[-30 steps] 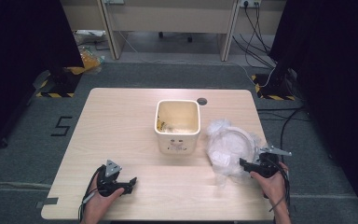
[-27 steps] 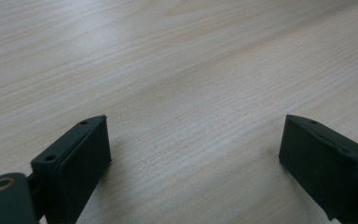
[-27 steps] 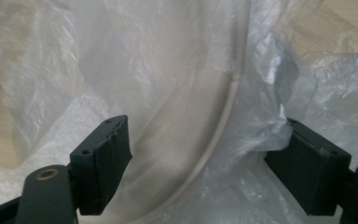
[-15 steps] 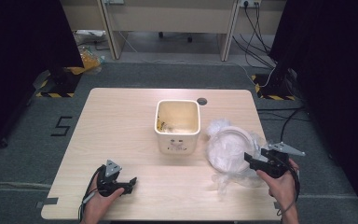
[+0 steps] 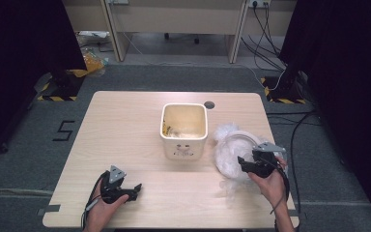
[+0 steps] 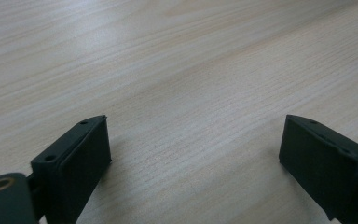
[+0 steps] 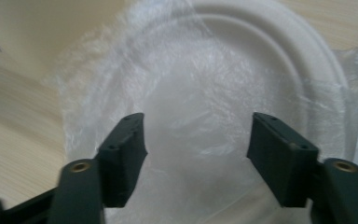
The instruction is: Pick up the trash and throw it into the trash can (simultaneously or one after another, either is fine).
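scene: light wooden table with a cream square plastic bin in the middle, some scraps inside it. Just right of the bin sits a white round disposable plate with a crumpled clear plastic film lying over it.

right gripper: hovering at the near edge of the plate, pointed toward the bin. In the right gripper view the jaws stand partway apart and have just been closing in, with a puff of the film between them, but the pads aren't pressing on it yet. So no grip so far.

left gripper: parked low over the near left part of the table, jaws spread wide, nothing but bare wood between them.

step in hand, my guess: pinching the film so it can be lifted off the plate, maybe into the bin.

how to do it well: go for the bunched middle of the film, not a single thin layer, since thin film slides out of flat pads. Close all the way until the pads actually bite. Keep the lower jaw off the plate rim or the plate comes up too.

watch out: the plate looks light, so film clinging to it could drag it. The left gripper is free to pin the plate's edge if that happens.

lift: slow and straight up first, then across to the bin.
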`<action>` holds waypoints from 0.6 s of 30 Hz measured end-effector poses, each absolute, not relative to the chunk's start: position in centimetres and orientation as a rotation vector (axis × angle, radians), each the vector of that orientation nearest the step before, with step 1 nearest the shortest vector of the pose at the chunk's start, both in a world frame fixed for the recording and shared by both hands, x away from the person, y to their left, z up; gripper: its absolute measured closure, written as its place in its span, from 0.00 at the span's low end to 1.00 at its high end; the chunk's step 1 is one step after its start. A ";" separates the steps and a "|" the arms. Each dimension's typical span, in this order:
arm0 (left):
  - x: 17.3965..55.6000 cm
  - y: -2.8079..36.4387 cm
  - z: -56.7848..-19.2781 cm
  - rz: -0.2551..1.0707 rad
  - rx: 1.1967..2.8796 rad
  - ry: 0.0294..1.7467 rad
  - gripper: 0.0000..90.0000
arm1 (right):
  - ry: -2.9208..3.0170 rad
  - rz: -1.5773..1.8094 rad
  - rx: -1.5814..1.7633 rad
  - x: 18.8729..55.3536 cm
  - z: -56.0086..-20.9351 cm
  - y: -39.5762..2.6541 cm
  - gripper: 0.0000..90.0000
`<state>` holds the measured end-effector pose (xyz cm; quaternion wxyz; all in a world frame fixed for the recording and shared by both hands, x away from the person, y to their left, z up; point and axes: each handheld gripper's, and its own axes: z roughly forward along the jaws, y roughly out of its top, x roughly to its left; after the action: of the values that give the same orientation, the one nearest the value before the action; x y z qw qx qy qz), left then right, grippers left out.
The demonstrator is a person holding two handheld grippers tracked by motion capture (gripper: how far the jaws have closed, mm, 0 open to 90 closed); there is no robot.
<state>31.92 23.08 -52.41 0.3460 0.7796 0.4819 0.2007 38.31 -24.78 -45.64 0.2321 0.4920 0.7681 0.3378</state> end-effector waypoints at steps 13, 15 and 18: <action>31.9 23.1 -52.4 0.520 2.024 1.251 0.09 | 2.160 1.102 1.309 38.2 -45.0 -25.7 0.99; 31.9 23.1 -52.4 0.521 2.023 1.251 0.09 | 2.147 1.128 1.293 38.0 -44.2 -25.8 1.00; 31.9 23.1 -52.4 0.521 2.023 1.251 0.09 | 2.127 1.193 1.273 37.9 -42.8 -26.0 1.00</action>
<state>31.93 23.08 -52.41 0.3459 0.7796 0.4820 0.2006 37.86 -26.03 -42.78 0.1939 0.4539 0.7585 0.4255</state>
